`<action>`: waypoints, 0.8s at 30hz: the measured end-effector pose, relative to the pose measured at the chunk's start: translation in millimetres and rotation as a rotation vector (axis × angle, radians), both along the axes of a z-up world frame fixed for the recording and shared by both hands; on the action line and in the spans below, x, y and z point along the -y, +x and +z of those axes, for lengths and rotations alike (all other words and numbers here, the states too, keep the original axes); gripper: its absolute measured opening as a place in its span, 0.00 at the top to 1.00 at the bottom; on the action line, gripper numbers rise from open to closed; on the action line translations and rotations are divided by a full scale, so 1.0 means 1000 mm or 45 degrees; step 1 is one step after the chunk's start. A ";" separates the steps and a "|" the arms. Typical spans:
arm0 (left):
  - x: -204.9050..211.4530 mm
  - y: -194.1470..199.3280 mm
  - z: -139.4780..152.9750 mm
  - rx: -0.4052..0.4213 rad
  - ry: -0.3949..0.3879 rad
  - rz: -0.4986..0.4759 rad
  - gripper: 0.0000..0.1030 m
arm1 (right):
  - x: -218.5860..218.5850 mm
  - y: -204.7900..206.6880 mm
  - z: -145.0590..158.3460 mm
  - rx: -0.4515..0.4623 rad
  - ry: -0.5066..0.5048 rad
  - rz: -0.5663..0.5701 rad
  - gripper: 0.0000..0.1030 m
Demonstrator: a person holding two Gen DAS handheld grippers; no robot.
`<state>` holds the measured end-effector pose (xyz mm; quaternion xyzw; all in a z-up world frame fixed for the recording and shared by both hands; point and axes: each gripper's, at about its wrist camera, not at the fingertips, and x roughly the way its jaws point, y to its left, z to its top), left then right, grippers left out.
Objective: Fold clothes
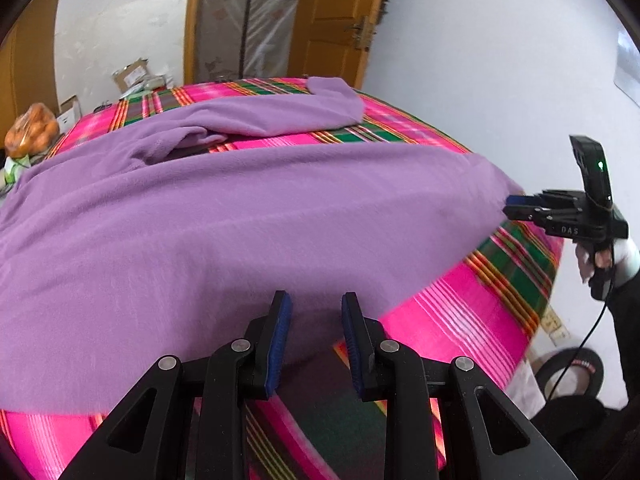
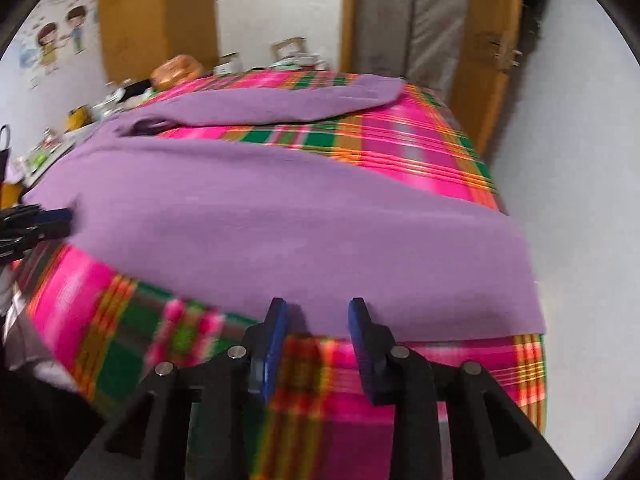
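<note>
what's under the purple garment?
The purple garment lies spread on a pink plaid cloth, which shows around its edges and between body and sleeve. Whatever lies beneath that cloth is covered.

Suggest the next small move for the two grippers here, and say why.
Probably close both on the hem. The purple fleece garment lies spread flat on the pink plaid cloth; the left gripper and right gripper are open at its near edge, holding nothing.

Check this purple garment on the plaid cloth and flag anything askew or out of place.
The purple garment lies mostly flat on the plaid cloth, but its near right corner hangs over the table edge. The far sleeve is spread out, not yet folded. Nothing looks damaged.
</note>
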<state>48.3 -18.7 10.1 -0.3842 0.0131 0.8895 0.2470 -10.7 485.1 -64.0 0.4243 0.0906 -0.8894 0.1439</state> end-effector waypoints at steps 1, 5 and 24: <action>0.003 0.004 0.000 0.004 0.010 -0.002 0.73 | 0.005 0.003 0.000 -0.007 0.009 0.018 0.67; 0.026 0.012 0.002 0.007 0.049 0.082 0.73 | 0.026 0.015 0.009 -0.102 -0.061 0.087 0.67; 0.250 0.060 -0.004 -0.011 0.452 1.123 0.54 | 0.151 0.028 -0.011 -0.103 -0.034 0.656 0.67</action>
